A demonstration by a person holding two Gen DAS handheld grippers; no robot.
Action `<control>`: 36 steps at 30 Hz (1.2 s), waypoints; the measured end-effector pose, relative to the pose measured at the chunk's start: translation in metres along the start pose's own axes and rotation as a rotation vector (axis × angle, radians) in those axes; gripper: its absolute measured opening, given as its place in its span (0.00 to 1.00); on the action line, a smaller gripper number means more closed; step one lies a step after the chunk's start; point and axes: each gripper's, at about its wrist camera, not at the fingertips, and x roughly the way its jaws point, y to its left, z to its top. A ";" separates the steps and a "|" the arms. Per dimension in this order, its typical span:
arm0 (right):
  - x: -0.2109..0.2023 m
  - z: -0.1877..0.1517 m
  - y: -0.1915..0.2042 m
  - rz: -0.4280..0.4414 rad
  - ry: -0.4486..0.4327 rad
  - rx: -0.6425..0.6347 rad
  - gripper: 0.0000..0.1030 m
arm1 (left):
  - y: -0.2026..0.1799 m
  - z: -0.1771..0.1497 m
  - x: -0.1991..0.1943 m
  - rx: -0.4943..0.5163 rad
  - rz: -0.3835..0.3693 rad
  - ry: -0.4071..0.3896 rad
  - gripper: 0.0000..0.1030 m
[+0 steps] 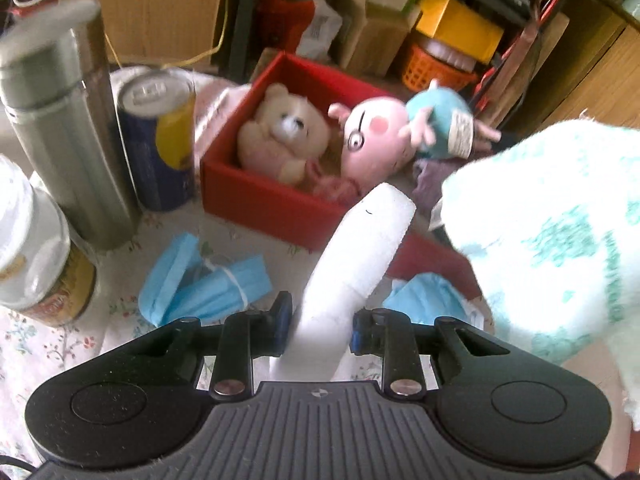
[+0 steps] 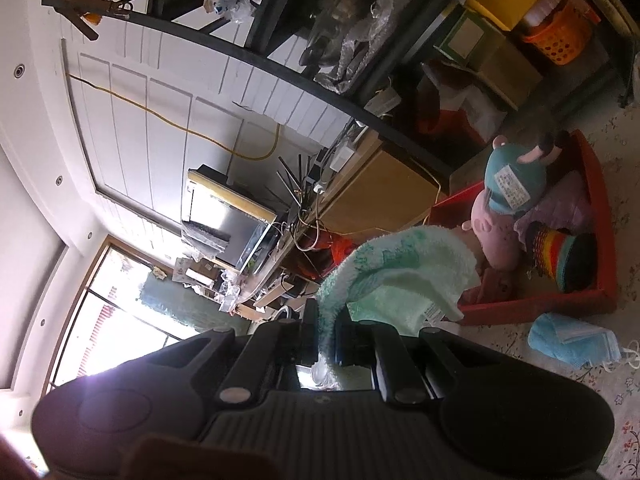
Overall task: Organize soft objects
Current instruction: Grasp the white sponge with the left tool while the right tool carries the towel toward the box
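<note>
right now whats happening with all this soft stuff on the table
A person is sorting soft things with two handheld grippers. The left gripper is shut on a white roll; the right gripper is shut on a pale green towel. A teddy bear and a pink pig plush already lie in the red box.

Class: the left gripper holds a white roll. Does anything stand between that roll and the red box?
Nothing visible does. The white roll, pinched in the left gripper, points straight at the red box. Inside, a bear and pig leave little room.
</note>
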 end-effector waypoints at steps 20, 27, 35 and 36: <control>0.002 0.016 0.020 0.052 -0.084 -0.052 0.00 | -0.044 0.030 -0.026 0.163 0.112 -0.230 0.27; 0.011 0.034 0.022 0.061 -0.121 -0.073 0.00 | -0.047 0.048 -0.019 0.171 0.136 -0.254 0.27; 0.028 0.053 0.015 0.048 -0.136 -0.075 0.00 | -0.045 0.061 -0.009 0.167 0.152 -0.267 0.27; 0.030 0.055 0.015 0.048 -0.137 -0.075 0.00 | -0.045 0.062 -0.008 0.167 0.153 -0.265 0.27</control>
